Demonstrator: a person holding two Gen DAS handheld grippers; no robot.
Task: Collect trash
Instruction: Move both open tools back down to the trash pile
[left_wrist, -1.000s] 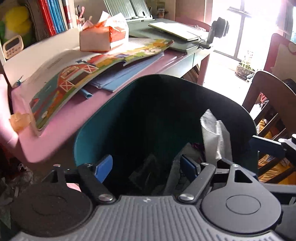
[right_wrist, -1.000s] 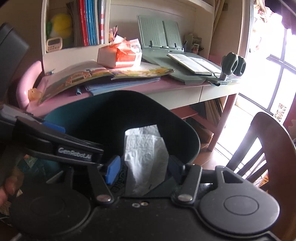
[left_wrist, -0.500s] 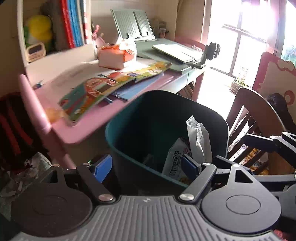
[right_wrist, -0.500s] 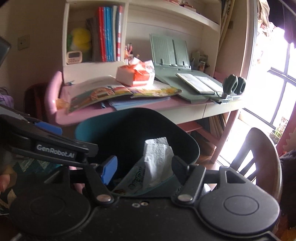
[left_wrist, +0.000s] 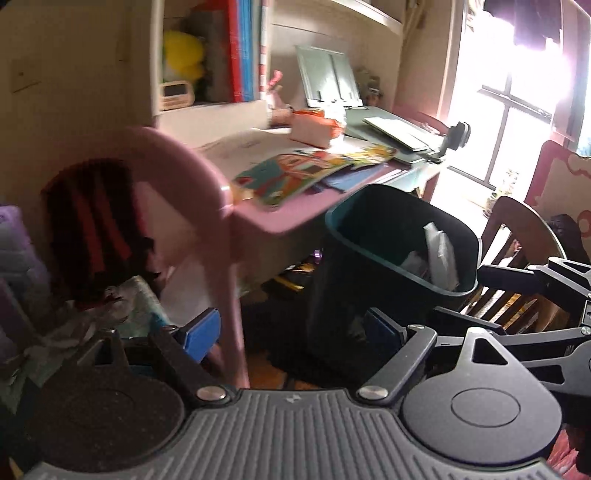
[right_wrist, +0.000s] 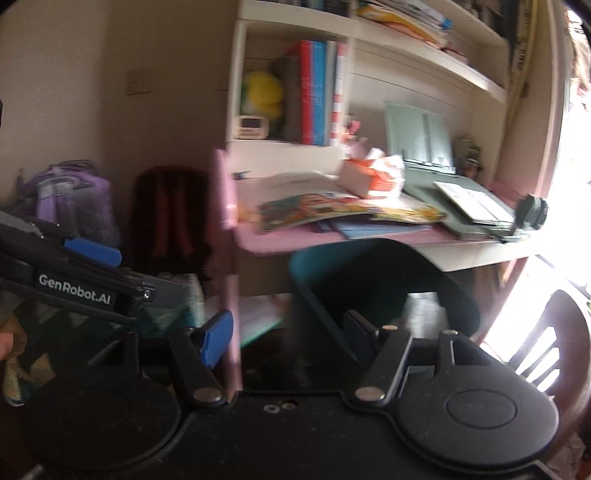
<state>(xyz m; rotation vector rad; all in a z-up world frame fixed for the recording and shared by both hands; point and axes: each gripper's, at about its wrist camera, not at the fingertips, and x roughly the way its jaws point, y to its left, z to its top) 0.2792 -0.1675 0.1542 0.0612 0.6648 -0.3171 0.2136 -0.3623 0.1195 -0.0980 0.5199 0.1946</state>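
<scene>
Beside the pink desk (left_wrist: 280, 218), at its near right corner, stands the teal bin (left_wrist: 399, 258), white crumpled wrappers (left_wrist: 437, 254) inside. Left gripper (left_wrist: 291, 332) and right gripper (right_wrist: 284, 332): fingers spread apart, holding nothing, both short of the bin.

Both cameras sit low, behind their own claws, and face the pink bench (left_wrist: 280, 218) and the shelf unit above it. The left wrist view looks from off the bench's left front corner, near its curved end. The right wrist view sits further back and squarer to the front edge. Both share the teal bin (left_wrist: 402, 254) (right_wrist: 384, 280), the picture book (left_wrist: 295, 177) (right_wrist: 332, 206) and the wooden chair (left_wrist: 524, 236) (right_wrist: 561, 332).
</scene>
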